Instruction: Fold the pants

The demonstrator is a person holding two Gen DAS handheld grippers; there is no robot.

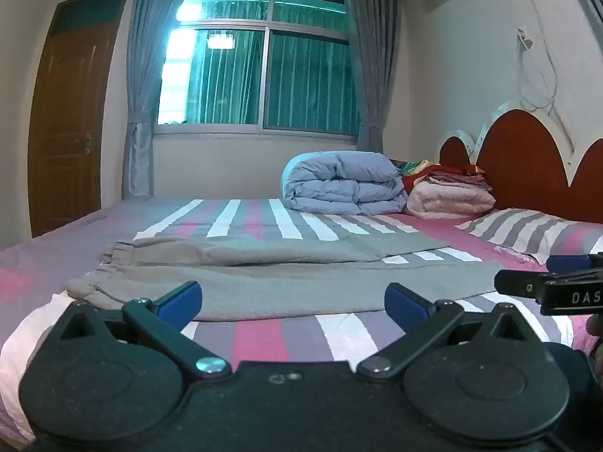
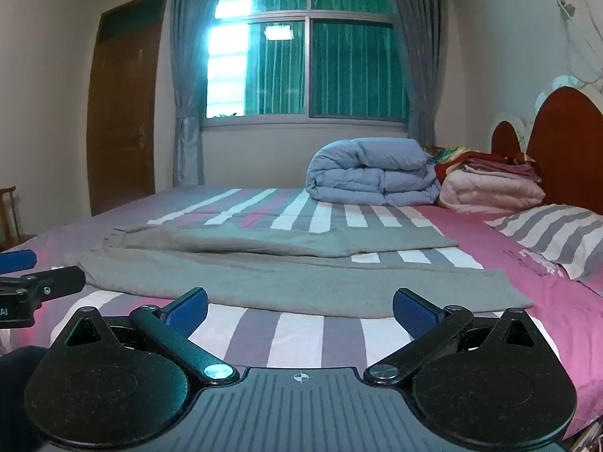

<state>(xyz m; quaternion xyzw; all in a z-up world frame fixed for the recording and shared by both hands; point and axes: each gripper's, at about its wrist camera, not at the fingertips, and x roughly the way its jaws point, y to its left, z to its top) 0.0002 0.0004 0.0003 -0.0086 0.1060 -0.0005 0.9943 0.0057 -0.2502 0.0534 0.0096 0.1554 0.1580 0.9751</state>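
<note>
We hold both tongs spread and empty at the near edge of the bed (image 1: 113, 222), the left tongs (image 1: 293, 303) toward the waistband, the right tongs (image 2: 300, 310) toward the cuffs. The grey pants (image 1: 264, 286) lie flat just beyond them, long axis crosswise (legs side by side).

Pants (image 1: 264, 282) (image 2: 294, 282): flat on bed (image 1: 264, 339) (image 2: 301, 335), near front edge, waistband to the left, legs running right, one leg behind the other. Left gripper (image 1: 293, 301) and right gripper (image 2: 300, 307): side by side before the pants. Folded duvet (image 1: 343, 182) (image 2: 371, 173): far side of bed, behind pants. Folded blankets (image 1: 450, 192) (image 2: 490, 184): just right of duvet. Pillow (image 1: 535, 233) (image 2: 554, 233): right, before headboard (image 1: 527, 158) (image 2: 565, 143).
</note>
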